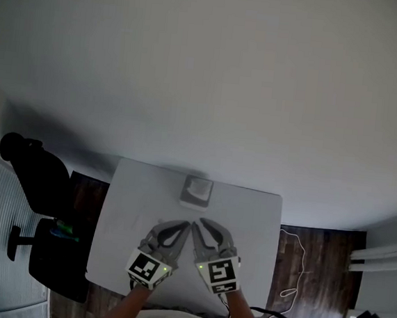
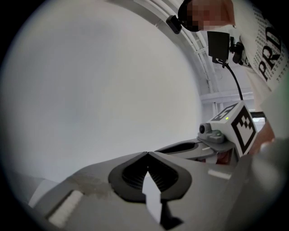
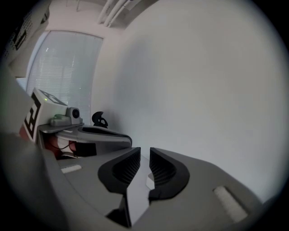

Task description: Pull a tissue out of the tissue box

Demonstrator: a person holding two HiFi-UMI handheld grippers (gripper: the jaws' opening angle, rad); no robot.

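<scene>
Nearest us, two forearms come up from the bottom edge of the head view, each carrying tongs with a marker cube. We see the tissue box [image 1: 197, 192] at the far edge of the white bench [image 1: 252, 219], roughly midway along it, standing alone. It is too small for us to make out its opening.

Both tongs are on its near side, tips pointed toward it and close to each other, and neither touches the box. The left tongs [image 1: 184, 225] have their tips pressed together with nothing between them, as the left gripper view [image 2: 147, 153] shows plainly. The right tongs [image 1: 198, 223] stand a little apart. In the right gripper view [image 3: 145, 149] we see a narrow gap between the ribbed pads with only the bench surface behind it.

Farther out, a black chair [image 1: 40, 174] stands left of the bench on the dark wooden floor [image 1: 319, 243]. A thin cable [image 1: 294, 258] trails across the floor on the right. A plain pale wall [image 1: 207, 72] rises beyond the bench.
</scene>
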